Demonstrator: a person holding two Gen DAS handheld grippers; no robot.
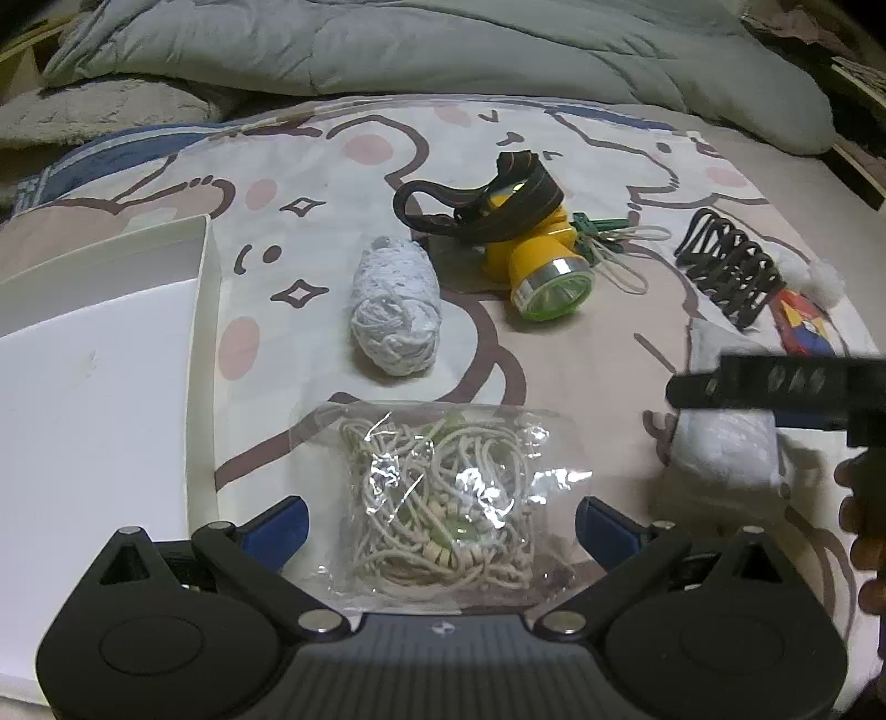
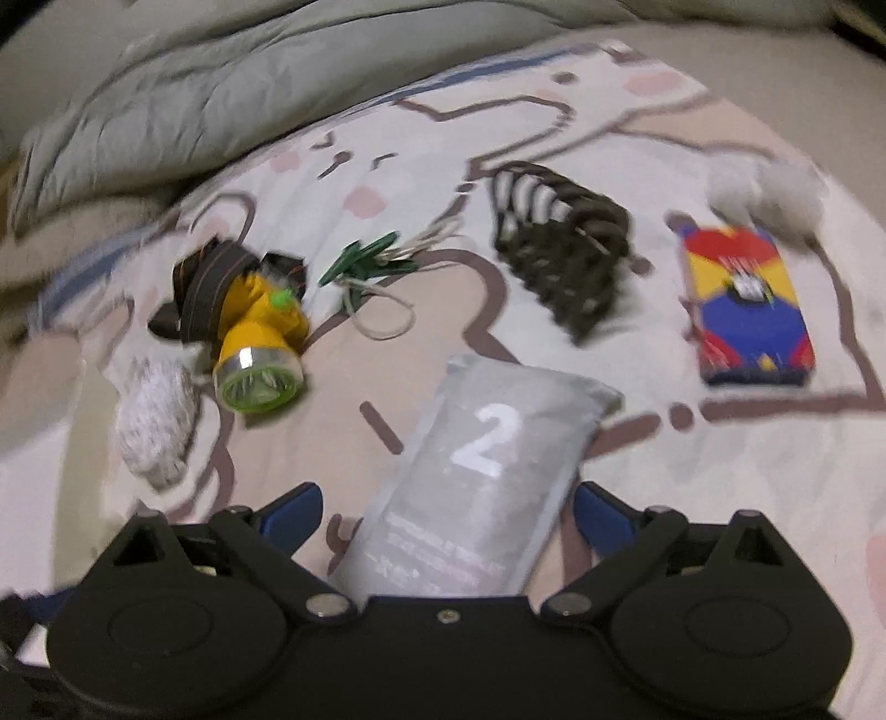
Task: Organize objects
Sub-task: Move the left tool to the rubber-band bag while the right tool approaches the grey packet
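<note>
Item in hand, left side: a clear plastic bag of cord and beads (image 1: 443,498), lying on the bed sheet (image 1: 554,360) at lower centre of the left wrist view. The left gripper (image 1: 441,526) stands wide open, its blue fingertips either side of the bag and not closed on it. The white box (image 1: 99,387) lies at the left edge of that frame, just beside the bag, and is judged the likely destination.

Right side: a grey packet marked "2" (image 2: 487,459) lies at lower centre of the right wrist view. The right gripper (image 2: 447,512) is likewise wide open and straddles the packet; nothing is held.

Further out, toward the upper half of both frames: a white yarn ball (image 1: 396,315), a yellow headlamp (image 1: 531,260), green clips with elastic loops (image 1: 603,232), a black hair claw (image 1: 731,266), a coloured card box (image 2: 747,310) and white pompoms (image 2: 764,183). A grey duvet (image 1: 387,50) fills the top.

Recommendation: lower each gripper until the fingertips reach the sheet, close across the narrow width, and take the bag's contents, not loose film, or it may slip.

Limitations: the right wrist view is motion-blurred and the packet's small print is unreadable. The near ends of bag and packet are hidden beneath the gripper bodies. The box is cut off at the frame edge.
</note>
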